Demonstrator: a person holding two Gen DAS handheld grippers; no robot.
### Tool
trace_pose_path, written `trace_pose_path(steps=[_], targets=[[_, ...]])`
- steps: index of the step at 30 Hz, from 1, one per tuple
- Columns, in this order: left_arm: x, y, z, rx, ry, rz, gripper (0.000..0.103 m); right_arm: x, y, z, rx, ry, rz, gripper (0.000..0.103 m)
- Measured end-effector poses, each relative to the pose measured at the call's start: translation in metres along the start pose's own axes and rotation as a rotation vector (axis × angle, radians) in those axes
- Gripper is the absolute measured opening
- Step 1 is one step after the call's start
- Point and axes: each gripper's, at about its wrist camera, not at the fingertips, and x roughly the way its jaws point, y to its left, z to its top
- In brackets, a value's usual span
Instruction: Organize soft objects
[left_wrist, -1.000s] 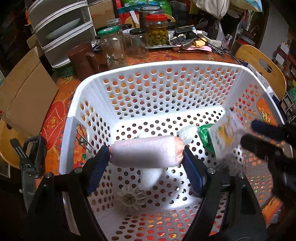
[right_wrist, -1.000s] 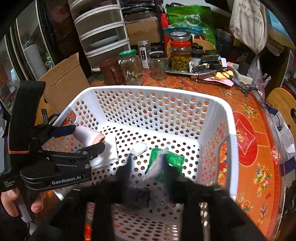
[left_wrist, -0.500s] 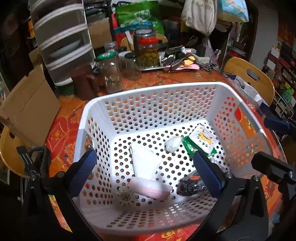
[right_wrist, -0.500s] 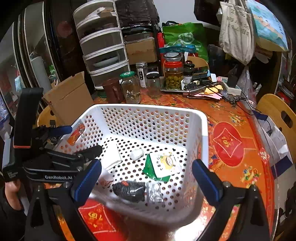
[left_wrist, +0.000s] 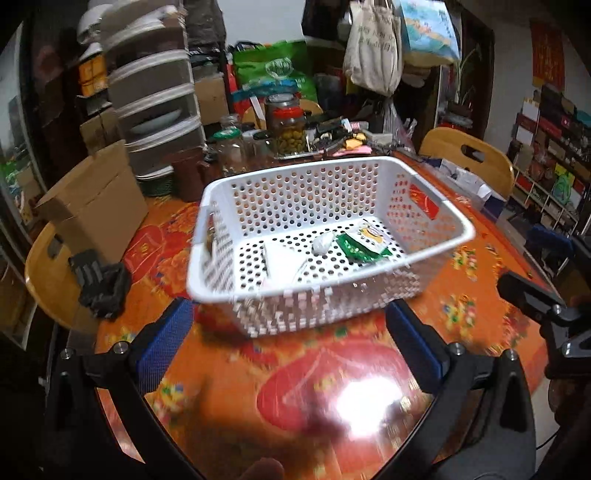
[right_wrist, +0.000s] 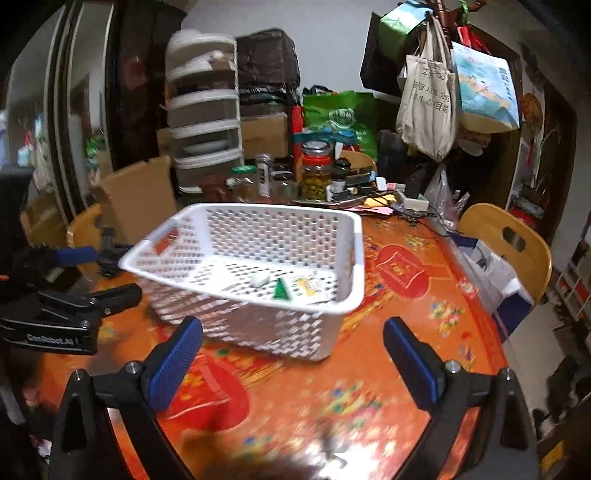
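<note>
both my tongs, left gripper (left_wrist: 284, 339) and right gripper (right_wrist: 291, 354), gape empty; scan the table (left_wrist: 295, 387) beyond the basket (left_wrist: 328, 288) for stray softies.

A basket (left_wrist: 325, 295) stands on the counter (left_wrist: 295, 387). In it lie a packet (left_wrist: 364, 242), a small lump (left_wrist: 322, 242) just left of the packet, and a folded cloth (left_wrist: 282, 260) further left. Behind the basket stand jars (left_wrist: 290, 127) and a tray of odds and ends (left_wrist: 332, 134). A cardboard box (left_wrist: 92, 206) sits to its left, with a drawer unit (left_wrist: 155, 107) behind the box. A chair (left_wrist: 467, 155) stands at the right.
</note>
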Motion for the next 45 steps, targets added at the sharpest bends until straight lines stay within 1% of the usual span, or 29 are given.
trace_pose_path(steps=[4,5,7,10,13,17,19,22,27,34,45], targets=[[-0.060,0.003,-0.027,-0.014,-0.071,0.053,0.103,-0.054,0.005,-0.015,0.040,-0.060,0.029,0.098],[-0.080,0.004,-0.035,-0.022,-0.101,0.053,0.103,-0.071,0.007,-0.019,0.047,-0.084,0.042,0.098],[-0.108,0.003,-0.048,-0.028,-0.132,0.047,0.103,-0.107,0.013,-0.026,0.043,-0.145,0.060,0.098],[-0.142,0.002,-0.066,-0.060,-0.154,0.039,0.103,-0.141,0.024,-0.033,0.019,-0.196,0.039,0.098],[-0.167,-0.002,-0.078,-0.077,-0.177,0.024,0.103,-0.162,0.036,-0.039,-0.006,-0.198,0.043,0.098],[-0.192,-0.011,-0.086,-0.079,-0.242,0.046,0.103,-0.169,0.041,-0.042,-0.014,-0.188,0.040,0.098],[-0.198,-0.015,-0.086,-0.071,-0.256,0.053,0.103,-0.164,0.037,-0.042,0.001,-0.169,0.035,0.098],[-0.197,-0.021,-0.085,-0.058,-0.248,0.064,0.103,-0.147,0.032,-0.040,0.026,-0.127,0.038,0.098],[-0.181,-0.026,-0.079,-0.057,-0.225,0.061,0.103,-0.127,0.029,-0.042,0.039,-0.088,0.041,0.098],[-0.165,-0.024,-0.078,-0.063,-0.207,0.043,0.103,-0.122,0.027,-0.045,0.039,-0.082,0.038,0.098],[-0.159,-0.021,-0.081,-0.067,-0.198,0.034,0.103,-0.121,0.030,-0.047,0.027,-0.076,0.048,0.098]])
